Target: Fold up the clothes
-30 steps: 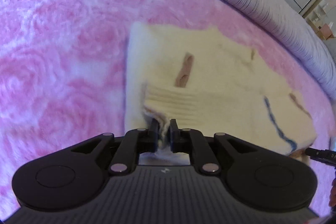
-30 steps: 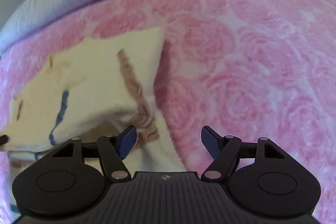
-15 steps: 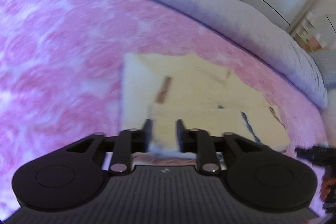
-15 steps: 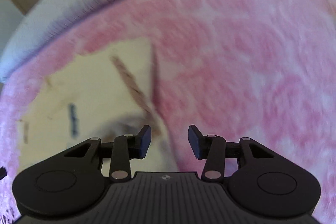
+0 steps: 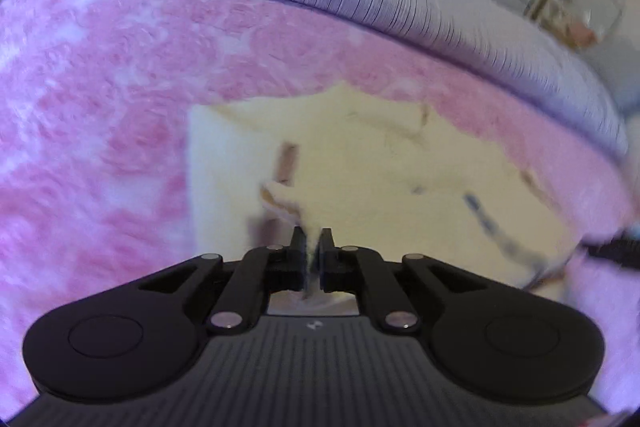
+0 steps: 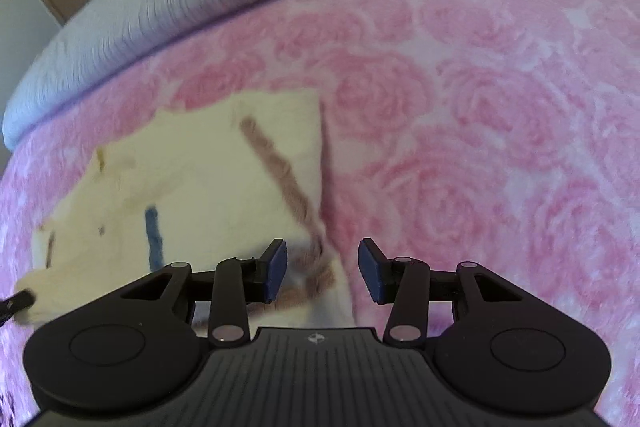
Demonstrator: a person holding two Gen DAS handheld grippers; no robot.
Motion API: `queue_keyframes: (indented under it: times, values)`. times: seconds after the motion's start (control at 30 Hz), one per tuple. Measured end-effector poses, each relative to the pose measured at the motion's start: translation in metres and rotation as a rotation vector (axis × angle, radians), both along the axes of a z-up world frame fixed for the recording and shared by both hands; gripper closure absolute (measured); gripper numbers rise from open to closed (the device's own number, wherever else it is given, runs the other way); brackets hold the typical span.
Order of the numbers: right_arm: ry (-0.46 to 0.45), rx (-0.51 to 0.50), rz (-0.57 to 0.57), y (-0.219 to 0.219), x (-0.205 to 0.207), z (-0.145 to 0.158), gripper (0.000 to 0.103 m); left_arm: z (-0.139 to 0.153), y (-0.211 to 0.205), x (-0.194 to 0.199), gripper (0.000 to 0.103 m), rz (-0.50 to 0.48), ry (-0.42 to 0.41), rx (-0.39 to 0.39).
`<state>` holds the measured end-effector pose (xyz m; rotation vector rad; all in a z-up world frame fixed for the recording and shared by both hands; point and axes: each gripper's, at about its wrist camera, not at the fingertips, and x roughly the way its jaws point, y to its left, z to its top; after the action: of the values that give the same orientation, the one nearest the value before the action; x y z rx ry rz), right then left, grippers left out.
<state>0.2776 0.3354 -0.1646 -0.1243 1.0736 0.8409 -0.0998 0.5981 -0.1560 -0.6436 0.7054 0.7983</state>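
Our left gripper pinches the cream garment's edge. Our right gripper hangs open over its corner on the pink blanket.

No readable words, numbers or brand names anywhere. Only a small pale emblem, no letters, on the ribbed body of the left gripper, just behind the fingers at the centre line; too small and blurred to make out. A like emblem, round with a cross-like mark, in the same spot on the right gripper; no letters legible there either. Brown and blue stripes on the cream garment ahead of the fingers: plain bands, not writing. Nothing legible on the pink blanket.
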Motion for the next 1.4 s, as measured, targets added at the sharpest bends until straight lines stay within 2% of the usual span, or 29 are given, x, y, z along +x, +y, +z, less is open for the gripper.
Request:
queue_keyframes:
  times: [0.07,0.17,0.23,0.3,0.37,0.43,0.57,0.63,0.73,0.83,0.9,0.97,1.07,1.17,1.23,1.3,1.4]
  values:
    - [-0.019,0.024,-0.022,0.002,-0.001,0.007,0.057,-0.024,0.01,-0.007,0.099,0.016,0.046,-0.067]
    - [-0.048,0.056,-0.023,0.01,-0.006,0.013,0.057,-0.024,0.009,-0.003,0.098,-0.014,0.054,-0.083]
    - [-0.054,-0.01,0.016,0.026,-0.011,0.004,0.058,-0.024,0.009,-0.001,0.096,-0.034,0.059,-0.094]
    - [-0.072,-0.13,0.038,0.038,-0.016,-0.011,0.058,-0.024,0.009,0.002,0.094,-0.054,0.064,-0.105]
    - [-0.077,-0.182,-0.006,0.037,-0.014,-0.013,0.058,-0.024,0.008,0.005,0.094,-0.075,0.068,-0.115]
    - [-0.087,-0.183,-0.051,0.034,-0.014,0.0,0.058,-0.024,0.008,0.007,0.094,-0.095,0.073,-0.126]
    - [-0.124,-0.086,0.006,0.04,-0.031,0.023,0.058,-0.024,0.008,0.013,0.091,-0.135,0.083,-0.147]
    - [-0.101,-0.144,0.065,0.054,-0.039,0.007,0.058,-0.024,0.007,0.015,0.089,-0.15,0.086,-0.159]
    - [-0.002,-0.295,0.077,0.062,-0.042,-0.026,0.058,-0.024,0.011,0.009,0.089,-0.086,0.06,-0.194]
    - [0.009,-0.231,0.074,0.041,-0.055,-0.009,0.058,0.006,-0.002,0.003,0.086,-0.081,0.116,-0.167]
    - [0.016,-0.191,0.087,0.023,-0.066,0.004,0.057,0.018,-0.018,-0.005,0.083,-0.076,0.16,-0.182]
    - [0.03,-0.207,0.117,0.005,-0.081,0.012,0.055,0.031,-0.04,-0.015,0.082,-0.057,0.206,-0.194]
    - [0.055,-0.244,0.184,-0.023,-0.108,0.021,0.052,0.064,-0.089,-0.021,0.08,-0.024,0.225,-0.171]
    - [0.052,-0.267,0.264,-0.053,-0.135,0.04,0.045,0.098,-0.138,-0.026,0.078,0.008,0.243,-0.147]
    - [0.029,-0.268,0.31,-0.074,-0.151,0.061,0.038,0.121,-0.171,-0.03,0.072,0.03,0.255,-0.131]
    - [0.002,-0.266,0.346,-0.093,-0.164,0.085,0.025,0.143,-0.204,-0.033,0.07,0.052,0.267,-0.116]
    - [-0.034,-0.267,0.386,-0.119,-0.182,0.122,0.017,0.177,-0.253,-0.038,0.064,0.085,0.285,-0.092]
